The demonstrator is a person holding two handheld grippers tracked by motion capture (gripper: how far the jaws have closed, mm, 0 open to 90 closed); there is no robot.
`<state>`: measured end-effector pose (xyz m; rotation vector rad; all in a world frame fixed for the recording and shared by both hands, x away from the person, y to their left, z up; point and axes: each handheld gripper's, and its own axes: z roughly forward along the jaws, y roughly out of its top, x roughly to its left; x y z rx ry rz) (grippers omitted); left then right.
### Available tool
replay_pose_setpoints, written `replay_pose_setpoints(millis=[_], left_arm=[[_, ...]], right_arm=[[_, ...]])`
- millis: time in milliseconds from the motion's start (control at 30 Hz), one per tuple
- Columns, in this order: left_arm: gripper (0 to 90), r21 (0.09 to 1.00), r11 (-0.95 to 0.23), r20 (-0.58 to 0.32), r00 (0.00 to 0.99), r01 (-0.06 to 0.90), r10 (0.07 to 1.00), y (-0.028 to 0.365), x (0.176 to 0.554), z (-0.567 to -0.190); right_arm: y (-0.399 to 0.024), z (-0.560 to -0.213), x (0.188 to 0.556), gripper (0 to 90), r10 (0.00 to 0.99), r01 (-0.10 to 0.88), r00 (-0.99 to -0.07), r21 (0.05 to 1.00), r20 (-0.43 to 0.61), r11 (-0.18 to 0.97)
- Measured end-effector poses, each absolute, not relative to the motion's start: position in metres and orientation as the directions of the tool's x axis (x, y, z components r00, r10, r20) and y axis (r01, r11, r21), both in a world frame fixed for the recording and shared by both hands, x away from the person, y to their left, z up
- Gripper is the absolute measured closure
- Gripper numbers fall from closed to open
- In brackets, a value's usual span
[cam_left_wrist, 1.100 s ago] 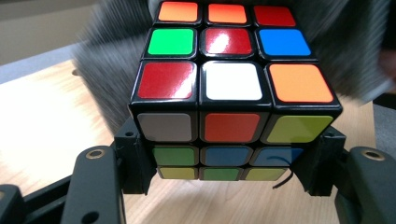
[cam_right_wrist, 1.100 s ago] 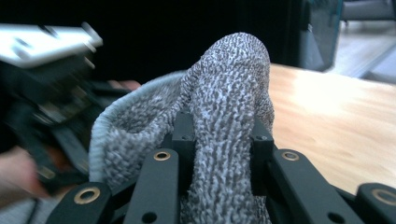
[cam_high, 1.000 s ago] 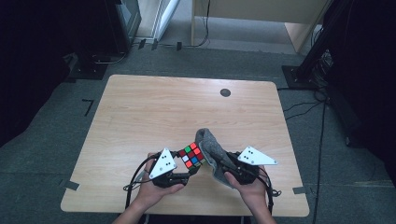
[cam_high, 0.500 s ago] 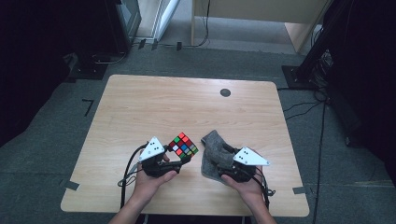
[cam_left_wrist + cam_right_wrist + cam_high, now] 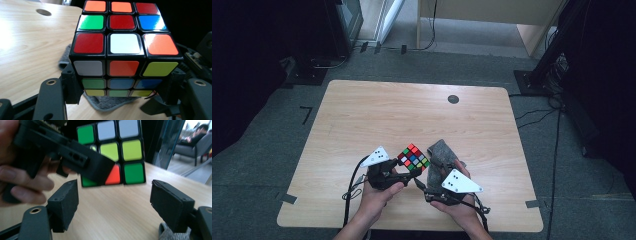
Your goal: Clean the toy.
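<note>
wooden table, grey carpet, desk leg

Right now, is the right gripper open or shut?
Open. The right gripper has just been opening; its jaws stand wide apart with nothing between them, the grey woven cloth lying beneath.

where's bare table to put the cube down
Bare wood spans the table from the cable hole back edge down to the left edge. It is crowded at the near middle: the left gripper with the cube, the grey cloth, the right gripper.
</note>
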<state>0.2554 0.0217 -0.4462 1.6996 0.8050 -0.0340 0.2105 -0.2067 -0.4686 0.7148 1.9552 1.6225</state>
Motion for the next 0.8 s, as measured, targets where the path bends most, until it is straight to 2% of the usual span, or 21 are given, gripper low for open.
replay_pose_setpoints(millis=[267,367,600,733,800], left_arm=[[34.6,0.83,-0.057,-0.475,0.757,0.554,0.449,0.016,0.253,-0.448],[34.6,0.813,-0.051,-0.503,0.744,0.58,0.439,0.017,0.256,-0.449],[34.1,0.792,-0.059,-0.535,0.736,0.608,0.415,0.019,0.26,-0.451],[28.2,0.795,-0.02,-0.549,0.733,0.606,0.401,0.025,0.262,-0.448],[22.4,0.814,-0.036,-0.513,0.746,0.58,0.424,0.027,0.262,-0.444]], right_arm=[[-0.202,-0.471,0.207,30.0,0.694,0.021,-0.712,0.984,-0.11,0.177],[-0.2,-0.472,0.205,31.9,0.705,-0.028,-0.689,0.979,-0.167,0.204],[-0.199,-0.473,0.203,34.1,0.708,-0.046,-0.677,0.972,-0.201,0.231],[-0.201,-0.474,0.203,34.2,0.702,-0.034,-0.68,0.966,-0.21,0.257],[-0.203,-0.475,0.204,34.3,0.706,-0.021,-0.675,0.962,-0.215,0.272]])
